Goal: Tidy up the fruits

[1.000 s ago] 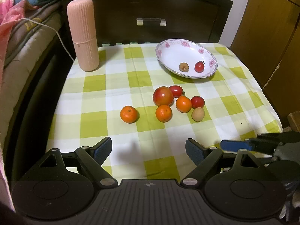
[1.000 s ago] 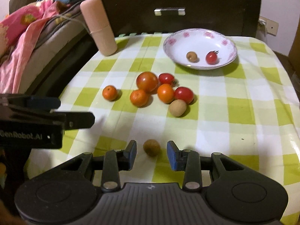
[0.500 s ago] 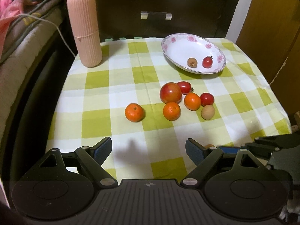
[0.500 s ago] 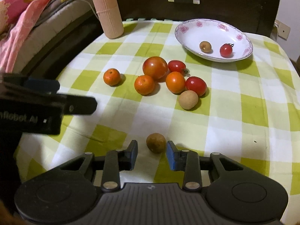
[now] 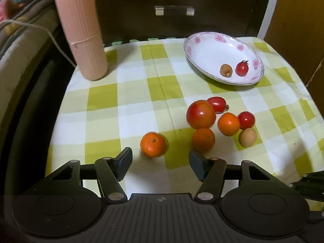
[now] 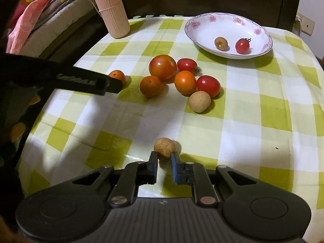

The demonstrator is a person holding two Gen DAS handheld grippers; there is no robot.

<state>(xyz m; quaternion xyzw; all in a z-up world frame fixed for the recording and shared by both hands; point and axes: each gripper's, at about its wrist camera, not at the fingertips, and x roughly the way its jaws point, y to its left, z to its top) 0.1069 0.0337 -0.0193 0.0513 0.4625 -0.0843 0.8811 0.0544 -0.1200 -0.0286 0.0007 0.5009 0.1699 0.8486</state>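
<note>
Between the right gripper (image 6: 164, 167) jaws, closed to its sides, a brown longan (image 6: 164, 147) is pinched; the left gripper (image 5: 160, 165), jaws apart and just narrowed, is faced by a tangerine (image 5: 152, 144) just ahead.

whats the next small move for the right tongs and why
Probably lift. The right tongs have just been closing and now pinch the small brown round fruit on the checked cloth, while the white floral bowl, already holding two fruits, sits farther back.
</note>
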